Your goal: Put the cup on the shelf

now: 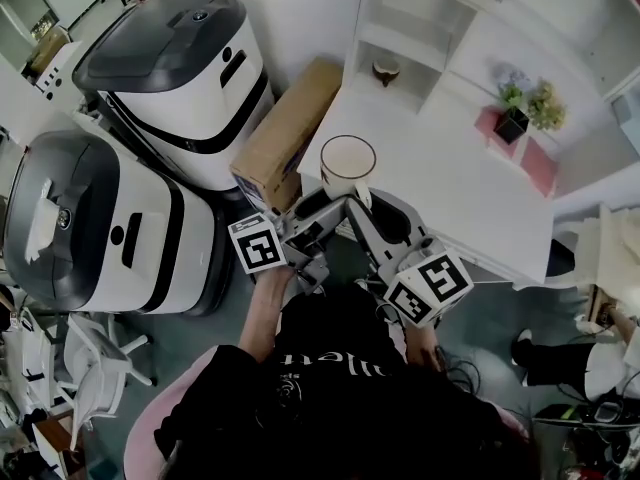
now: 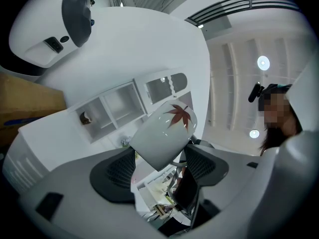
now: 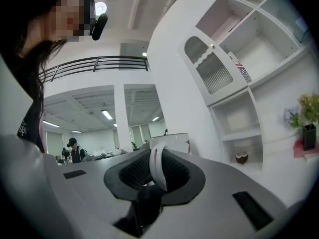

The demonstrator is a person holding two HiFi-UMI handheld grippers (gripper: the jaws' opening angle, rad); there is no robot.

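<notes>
Cup [image 1: 347,166]: is being held upright over the near left corner of the white worktop [image 1: 450,188], well apart from the shelf [image 1: 412,20].
Right gripper [image 3: 154,166]: is being pointed about level toward the shelf. Its fingers are being held narrow, clamped on the cup's white handle [image 3: 156,169].
Left gripper [image 2: 159,163]: is being held rolled to one side and tipped slightly upward. Its fingers are being held wide, with the cup's lower body between them, close beside both pads.
Arms: both forearms are being stretched forward from the body, the two grippers being angled inward so that they meet at the cup.
Shelf contents: a small brown round object [image 1: 386,70] is being shown in one lower compartment.
</notes>
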